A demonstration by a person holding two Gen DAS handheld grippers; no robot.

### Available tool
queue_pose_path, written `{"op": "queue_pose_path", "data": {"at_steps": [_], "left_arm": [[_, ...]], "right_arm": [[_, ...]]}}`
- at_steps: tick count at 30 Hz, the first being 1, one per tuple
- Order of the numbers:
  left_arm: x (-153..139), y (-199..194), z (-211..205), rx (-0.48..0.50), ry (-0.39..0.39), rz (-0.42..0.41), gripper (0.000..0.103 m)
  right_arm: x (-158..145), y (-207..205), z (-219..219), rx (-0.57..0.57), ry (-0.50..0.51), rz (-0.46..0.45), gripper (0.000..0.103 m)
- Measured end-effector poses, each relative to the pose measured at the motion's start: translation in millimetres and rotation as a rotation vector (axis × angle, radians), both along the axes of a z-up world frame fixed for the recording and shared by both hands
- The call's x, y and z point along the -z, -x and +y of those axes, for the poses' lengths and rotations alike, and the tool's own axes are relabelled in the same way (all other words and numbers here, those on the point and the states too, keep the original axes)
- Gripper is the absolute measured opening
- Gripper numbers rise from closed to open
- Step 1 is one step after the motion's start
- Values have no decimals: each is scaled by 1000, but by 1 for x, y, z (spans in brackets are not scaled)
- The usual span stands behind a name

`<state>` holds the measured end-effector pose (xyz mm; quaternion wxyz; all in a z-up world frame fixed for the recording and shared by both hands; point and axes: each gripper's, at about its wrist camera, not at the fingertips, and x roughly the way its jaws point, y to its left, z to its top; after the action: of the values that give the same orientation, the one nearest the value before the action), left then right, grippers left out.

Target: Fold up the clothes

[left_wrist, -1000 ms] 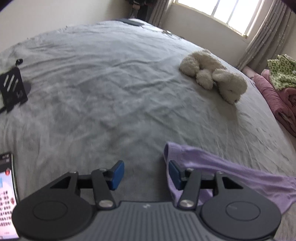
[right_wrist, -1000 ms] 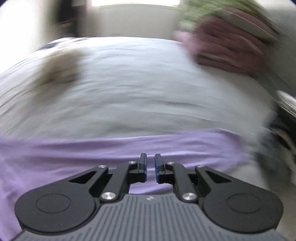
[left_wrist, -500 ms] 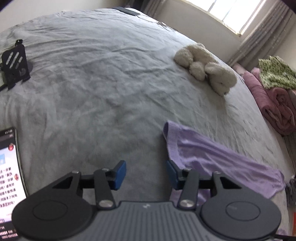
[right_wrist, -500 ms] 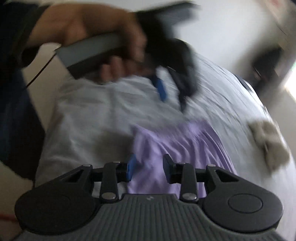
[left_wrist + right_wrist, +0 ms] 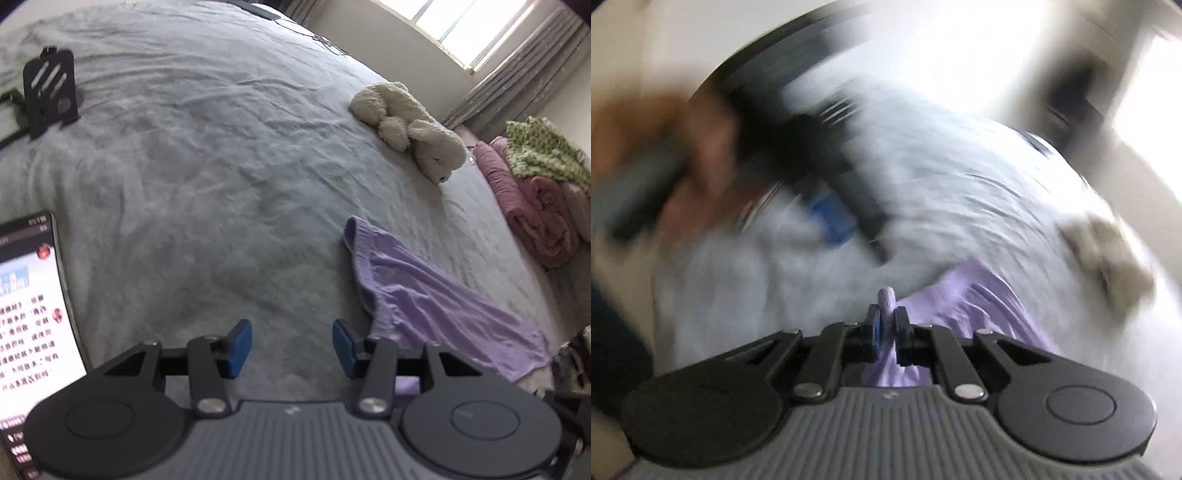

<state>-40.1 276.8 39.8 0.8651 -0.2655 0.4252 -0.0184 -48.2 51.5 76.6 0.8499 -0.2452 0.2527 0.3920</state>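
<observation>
We count one purple garment (image 5: 428, 295) on the grey bed (image 5: 221, 166), lying flat near the bed's right-hand edge in the left wrist view, its hemmed end pointing toward the plush. Left claw (image 5: 291, 343) is spread wide, both blue pads visible, hovering over bare sheet just left of the garment, not touching it. Right claw (image 5: 886, 325) is pressed together on a bunched edge of the same garment (image 5: 979, 295); a small nub of purple fabric pokes up between the fingertips, and the rest trails away behind them across the bed. The right wrist view is heavily motion-blurred; in it we can make out the left claw (image 5: 846, 210) and the hand (image 5: 683, 166) holding it, no finer detail. Other items, one each: a white plush toy (image 5: 410, 125) further up the bed, well apart from the garment; a phone (image 5: 29, 306) with its screen lit at the left edge; a black slotted stand (image 5: 50, 92) at the far left. Off the bed to the right we see one pile of pink and green bedding (image 5: 539, 188). One window (image 5: 454, 22) with curtains sits at the back.
</observation>
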Motion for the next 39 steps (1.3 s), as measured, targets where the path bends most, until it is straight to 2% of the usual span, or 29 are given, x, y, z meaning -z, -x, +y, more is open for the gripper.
{"op": "queue_pose_path", "data": {"at_steps": [1,6,10,12,14,16,19,23,26,30,39], "left_arm": [[0,0,0,3,20,-2,49],[7,-4,-8,29,123,13,42],[14,-8,-12,13,149,45,42],[19,-9,-14,8,195,49,42],[23,-10,-18,11,248,49,42],[26,-13,-25,19,264,52,42],[27,-17,-36,26,254,46,42],[26,-21,-40,26,329,41,25],[23,-20,-32,-19,389,19,25],[28,-21,-25,-70,455,32,25],[31,-28,-41,-35,447,51,24]], "right_arm": [[-6,-9,-11,74,-97,53,7],[-2,-23,-44,247,-335,194,7],[1,-20,-54,378,-494,276,7],[5,-19,-57,421,-559,320,8],[4,-14,-57,429,-561,320,8],[9,-13,-57,442,-566,303,8],[11,-13,-67,501,-665,318,8],[11,-12,-79,541,-735,334,8],[11,-10,-89,561,-775,353,8],[15,-8,-94,586,-808,381,8],[21,-4,-93,595,-822,384,8]]}}
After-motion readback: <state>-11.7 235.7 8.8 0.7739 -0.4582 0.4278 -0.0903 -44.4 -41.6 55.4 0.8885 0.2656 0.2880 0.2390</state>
